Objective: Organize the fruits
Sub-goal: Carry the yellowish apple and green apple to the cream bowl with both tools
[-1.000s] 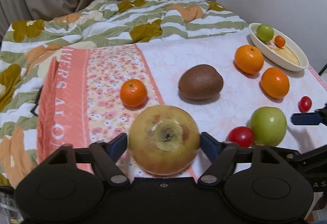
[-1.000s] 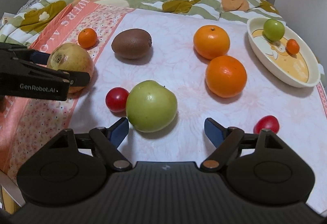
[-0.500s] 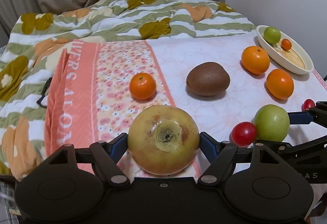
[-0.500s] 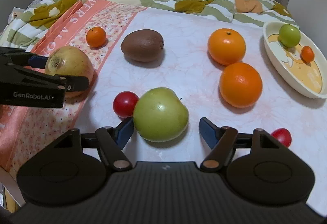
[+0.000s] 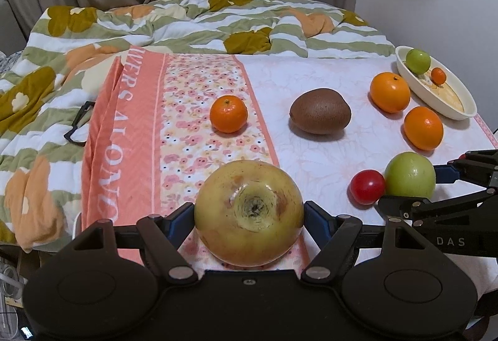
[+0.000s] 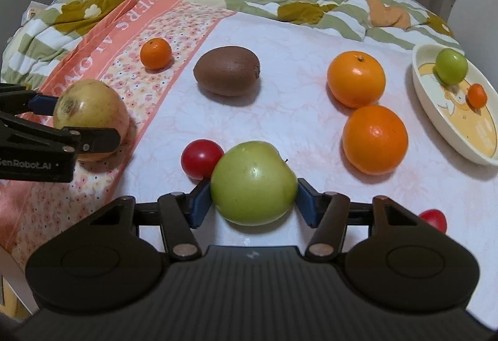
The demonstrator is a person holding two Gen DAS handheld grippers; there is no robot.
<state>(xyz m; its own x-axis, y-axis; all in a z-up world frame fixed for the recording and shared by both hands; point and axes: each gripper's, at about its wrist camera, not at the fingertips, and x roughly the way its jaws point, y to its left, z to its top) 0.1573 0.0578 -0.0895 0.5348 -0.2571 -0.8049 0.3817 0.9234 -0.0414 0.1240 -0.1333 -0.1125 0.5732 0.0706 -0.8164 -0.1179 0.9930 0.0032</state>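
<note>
Pickup is under way; the left gripper (image 5: 249, 213) is clamped on the yellowish pomegranate (image 5: 249, 211); the right gripper (image 6: 253, 201), its jaws just closing, now touches the big green apple (image 6: 253, 182) on both sides. Next, probably, lift and carry both to the oval dish (image 6: 435, 116), clearing the red cherry tomato (image 6: 200, 158).

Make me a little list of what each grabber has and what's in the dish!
left gripper: clamped on the big yellow fruit
right gripper: jaws just closing around the big green apple, pads at its sides
dish: small green apple, tiny orange
loose on the cloth: kiwi, two big oranges
</note>
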